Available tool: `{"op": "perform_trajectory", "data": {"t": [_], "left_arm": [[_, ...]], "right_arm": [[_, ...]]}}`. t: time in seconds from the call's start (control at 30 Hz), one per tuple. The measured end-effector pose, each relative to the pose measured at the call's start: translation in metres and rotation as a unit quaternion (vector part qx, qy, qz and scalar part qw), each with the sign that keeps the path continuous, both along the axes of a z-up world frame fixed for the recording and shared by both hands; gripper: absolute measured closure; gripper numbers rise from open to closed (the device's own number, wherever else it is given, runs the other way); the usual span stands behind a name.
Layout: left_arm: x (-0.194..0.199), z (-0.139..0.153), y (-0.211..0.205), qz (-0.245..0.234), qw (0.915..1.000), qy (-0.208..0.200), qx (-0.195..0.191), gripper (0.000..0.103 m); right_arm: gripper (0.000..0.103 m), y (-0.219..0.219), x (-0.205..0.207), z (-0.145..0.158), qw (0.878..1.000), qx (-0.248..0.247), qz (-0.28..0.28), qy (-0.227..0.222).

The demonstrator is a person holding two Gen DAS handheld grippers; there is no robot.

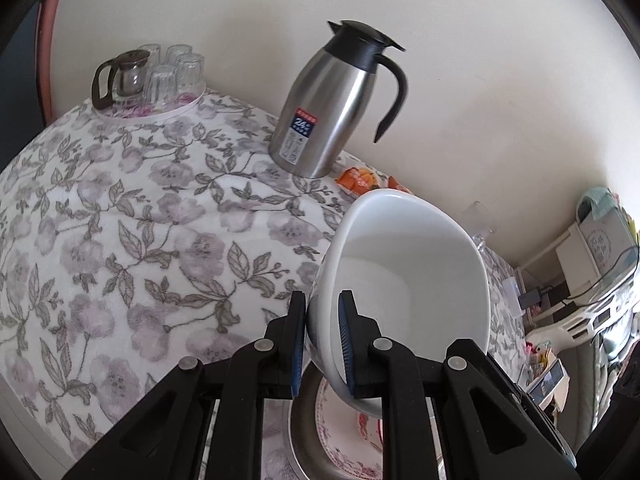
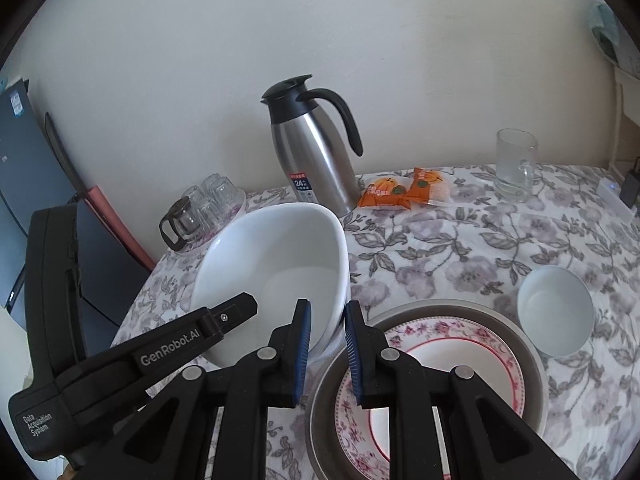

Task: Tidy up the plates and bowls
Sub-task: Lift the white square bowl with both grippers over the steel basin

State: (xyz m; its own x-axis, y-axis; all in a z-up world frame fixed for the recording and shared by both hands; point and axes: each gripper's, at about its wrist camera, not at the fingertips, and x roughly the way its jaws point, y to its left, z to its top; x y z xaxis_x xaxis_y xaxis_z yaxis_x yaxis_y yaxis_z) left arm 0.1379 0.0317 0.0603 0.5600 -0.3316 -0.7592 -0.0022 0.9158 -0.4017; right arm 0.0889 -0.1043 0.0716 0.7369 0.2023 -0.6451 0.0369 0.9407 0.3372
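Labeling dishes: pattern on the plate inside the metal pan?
White plate with pink floral rim and a red ring; clearest in right wrist view.

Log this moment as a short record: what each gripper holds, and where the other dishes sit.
left gripper: shut on the rim of the big white bowl
right gripper: shut on the same bowl's rim
bowl state: tilted, lifted off the tablecloth
floral plate: lies inside the metal pan
small white bowl: upright, beside the pan
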Motion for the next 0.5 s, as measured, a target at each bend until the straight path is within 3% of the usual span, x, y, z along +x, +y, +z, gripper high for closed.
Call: {"op": "perform_trajectory", "data": {"t": [0.5], "left_arm": [[-0.016,0.001,-0.061,-0.056,0.998,0.003,0.028,0.085]], "right_arm": [[0.084,-0.055,-0.033,-0.008,0.999,0.021,-0.037,0.004]]}}
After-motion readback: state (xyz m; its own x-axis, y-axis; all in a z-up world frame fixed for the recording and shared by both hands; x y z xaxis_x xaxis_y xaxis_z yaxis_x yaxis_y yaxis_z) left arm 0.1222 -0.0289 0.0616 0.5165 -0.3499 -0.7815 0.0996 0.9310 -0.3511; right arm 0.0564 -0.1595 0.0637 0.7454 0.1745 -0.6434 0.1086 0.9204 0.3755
